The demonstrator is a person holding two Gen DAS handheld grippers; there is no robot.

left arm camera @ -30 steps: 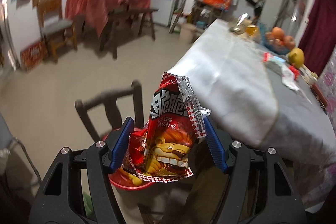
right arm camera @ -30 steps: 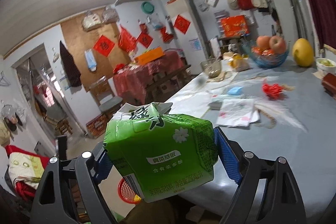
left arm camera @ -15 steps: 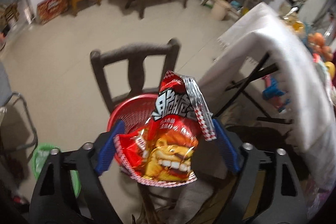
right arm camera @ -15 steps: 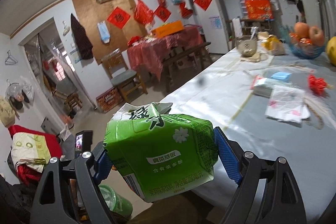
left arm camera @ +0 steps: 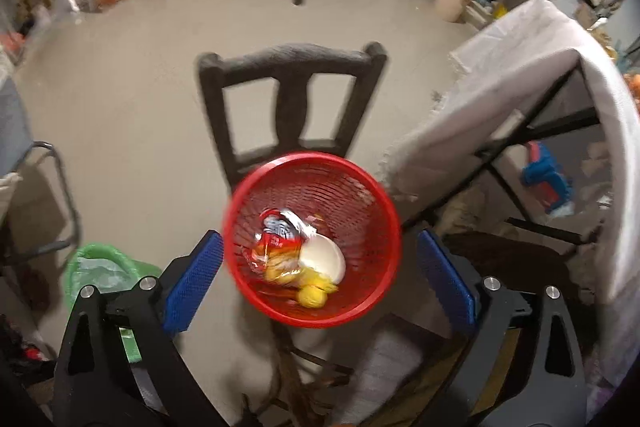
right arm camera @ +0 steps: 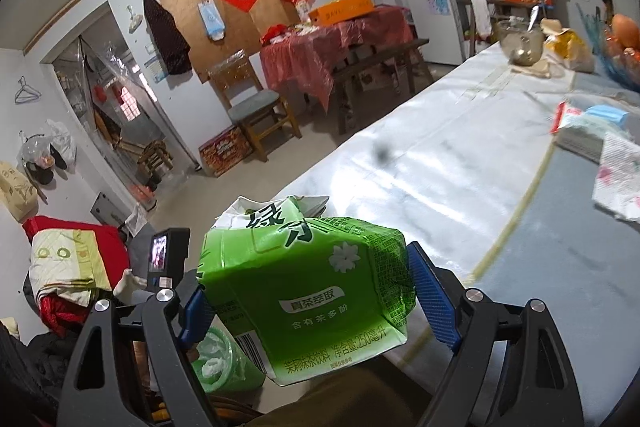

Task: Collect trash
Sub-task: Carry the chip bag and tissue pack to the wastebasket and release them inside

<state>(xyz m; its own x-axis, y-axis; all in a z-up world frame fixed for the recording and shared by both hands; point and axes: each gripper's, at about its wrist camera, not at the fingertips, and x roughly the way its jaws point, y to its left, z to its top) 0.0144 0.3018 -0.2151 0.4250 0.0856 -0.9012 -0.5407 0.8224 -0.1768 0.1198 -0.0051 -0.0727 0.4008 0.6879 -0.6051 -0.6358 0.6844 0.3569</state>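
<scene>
In the left wrist view a red mesh basket [left arm camera: 360, 187] stands on a dark wooden chair [left arm camera: 292, 99]. The red snack wrapper [left arm camera: 276, 243] lies inside it with a white disc and yellow scraps. My left gripper [left arm camera: 316, 279] is open and empty, its blue pads [left arm camera: 192, 283] spread on either side above the basket. In the right wrist view my right gripper [right arm camera: 308, 299] is shut on a crushed green tea carton [right arm camera: 308, 291], held beside the table edge.
A long table with a white and grey cloth [right arm camera: 460, 163] carries papers, a glass bowl and fruit. Its draped end [left arm camera: 520, 75] stands right of the chair. A green-lined bin [left arm camera: 100, 267] sits on the floor at left. Chairs and a red-covered table stand further back.
My left gripper opened and the red snack wrapper dropped into the red basket. The left view tilted down over the basket. The right gripper still holds the carton and has swung left.
</scene>
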